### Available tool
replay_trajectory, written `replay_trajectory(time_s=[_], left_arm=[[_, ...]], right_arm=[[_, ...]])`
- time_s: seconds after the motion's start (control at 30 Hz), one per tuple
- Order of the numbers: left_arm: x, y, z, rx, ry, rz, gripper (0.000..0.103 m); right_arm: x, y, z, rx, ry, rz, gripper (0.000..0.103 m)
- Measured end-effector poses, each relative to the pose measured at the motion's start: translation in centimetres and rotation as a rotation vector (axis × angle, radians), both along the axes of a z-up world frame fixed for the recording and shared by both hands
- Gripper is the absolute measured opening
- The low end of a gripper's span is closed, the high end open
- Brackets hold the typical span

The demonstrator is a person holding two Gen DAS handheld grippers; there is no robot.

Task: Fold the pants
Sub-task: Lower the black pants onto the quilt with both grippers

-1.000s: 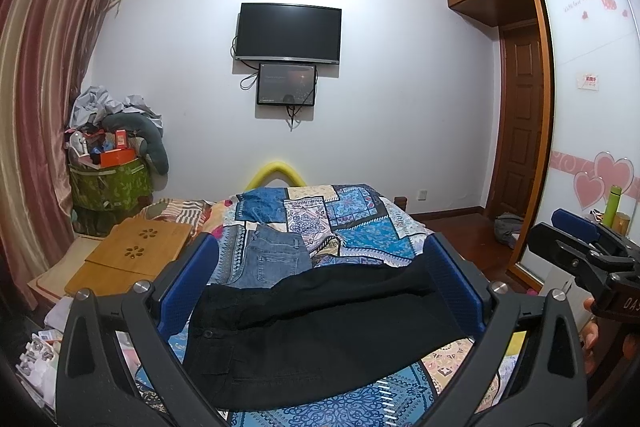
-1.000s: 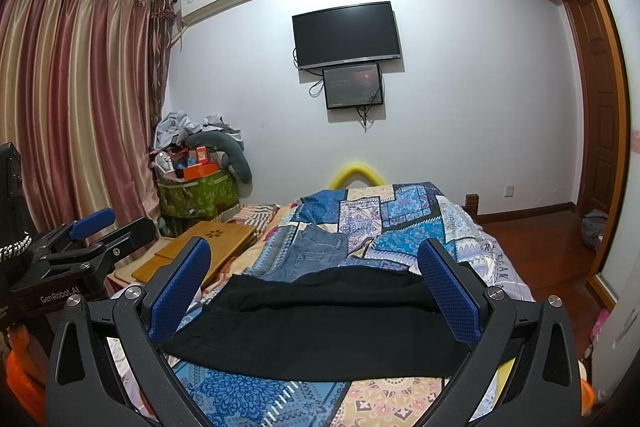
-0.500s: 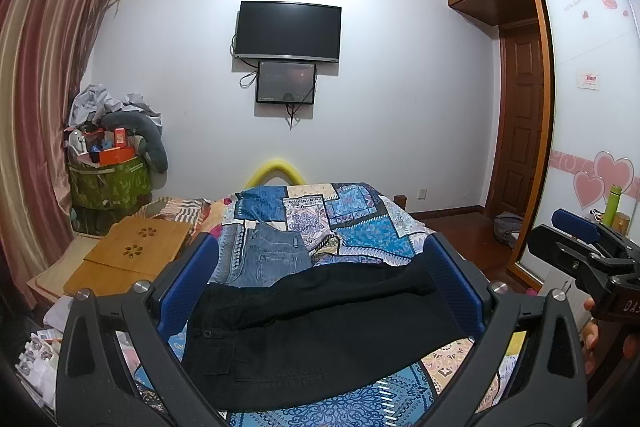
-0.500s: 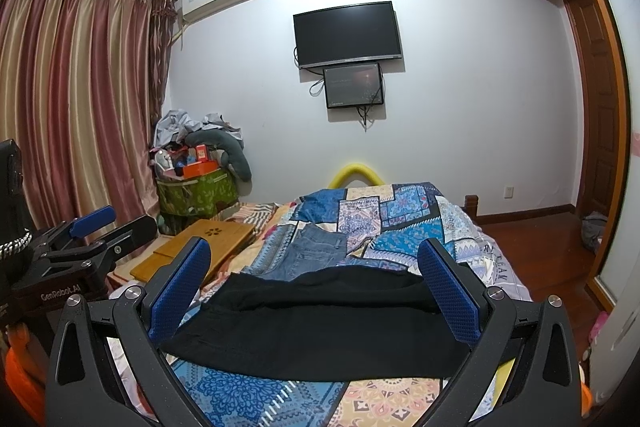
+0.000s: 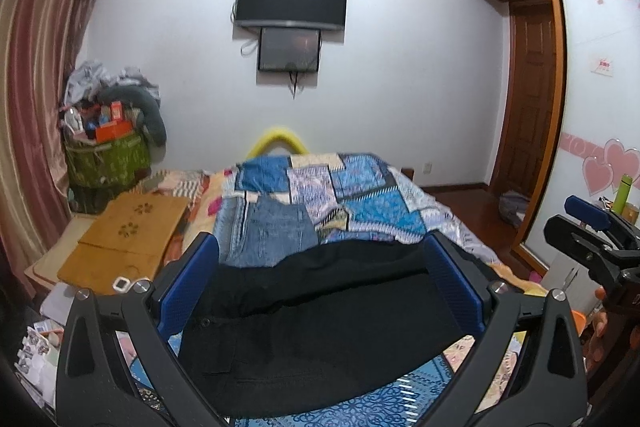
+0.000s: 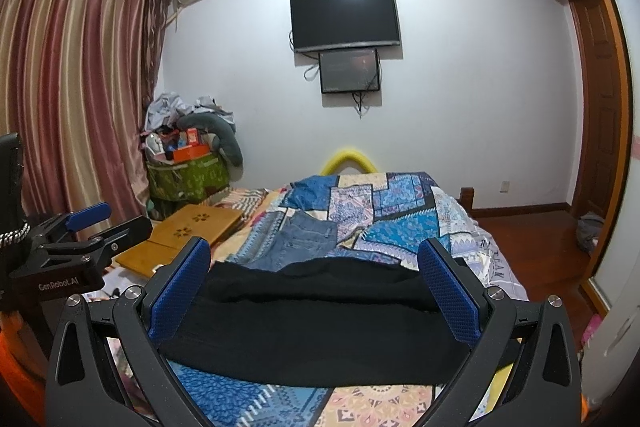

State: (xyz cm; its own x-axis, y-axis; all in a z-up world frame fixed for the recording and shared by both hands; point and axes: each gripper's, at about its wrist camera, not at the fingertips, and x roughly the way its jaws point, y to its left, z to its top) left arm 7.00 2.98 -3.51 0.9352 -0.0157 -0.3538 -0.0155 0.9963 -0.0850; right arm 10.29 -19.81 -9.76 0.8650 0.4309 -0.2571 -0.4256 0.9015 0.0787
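Note:
Black pants (image 5: 316,323) lie across the near end of the bed, also seen in the right wrist view (image 6: 312,323). Blue jeans (image 5: 276,235) lie behind them, also seen in the right wrist view (image 6: 304,239). My left gripper (image 5: 320,279) is open and empty, held above the black pants. My right gripper (image 6: 316,279) is open and empty, also above them. The right gripper also shows at the right edge of the left wrist view (image 5: 592,235). The left gripper shows at the left of the right wrist view (image 6: 80,243).
The bed has a patchwork blue quilt (image 5: 360,187). A wooden folding tray (image 5: 124,239) lies left of the bed. A green basket piled with clutter (image 5: 104,155) stands by the curtain. A wardrobe with a sliding door (image 5: 592,107) is at the right.
Both grippers have dipped slightly forward toward the bed. The pants have not moved.

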Motion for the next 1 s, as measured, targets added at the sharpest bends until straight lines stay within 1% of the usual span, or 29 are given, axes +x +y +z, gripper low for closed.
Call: replay_trajectory(time_s=[0.07, 0.17, 0.27, 0.37, 0.5, 0.63, 0.67, 0.77, 0.87, 0.93, 1.0], left_arm=[[1.8, 0.7, -0.7, -0.015, 0.042, -0.005, 0.103], [5.5, 2.1, -2.3, -0.045, 0.125, 0.000, 0.103], [8.9, 3.4, -4.1, -0.057, 0.197, 0.033, 0.103], [13.0, 5.1, -6.4, -0.031, 0.273, 0.075, 0.103], [17.8, 7.5, -9.3, -0.028, 0.369, 0.073, 0.103], [22.2, 10.0, -12.3, 0.005, 0.440, 0.090, 0.103], [23.7, 10.9, -13.5, 0.005, 0.472, 0.093, 0.103], [26.2, 12.3, -15.8, -0.004, 0.527, 0.098, 0.103], [28.8, 13.6, -18.1, 0.031, 0.569, 0.110, 0.103], [30.7, 14.3, -19.9, 0.038, 0.635, 0.089, 0.103], [31.5, 15.0, -20.8, 0.041, 0.637, 0.098, 0.103]], right_arm=[[1.3, 0.1, -0.6, -0.009, 0.021, -0.005, 0.103], [3.2, 0.3, -1.5, -0.014, 0.051, -0.005, 0.103], [5.7, 0.4, -2.7, -0.018, 0.097, -0.008, 0.103], [8.3, 0.5, -4.0, -0.043, 0.141, -0.018, 0.103], [11.5, 0.7, -5.8, -0.076, 0.192, -0.019, 0.103], [15.1, 1.2, -7.7, -0.133, 0.248, -0.015, 0.103], [16.3, 1.3, -8.2, -0.147, 0.266, -0.009, 0.103], [19.0, 1.6, -9.4, -0.167, 0.319, 0.016, 0.103], [21.9, 2.1, -10.9, -0.202, 0.359, 0.041, 0.103], [24.1, 2.4, -11.8, -0.229, 0.380, 0.052, 0.103], [25.8, 2.9, -12.6, -0.245, 0.418, 0.075, 0.103]])
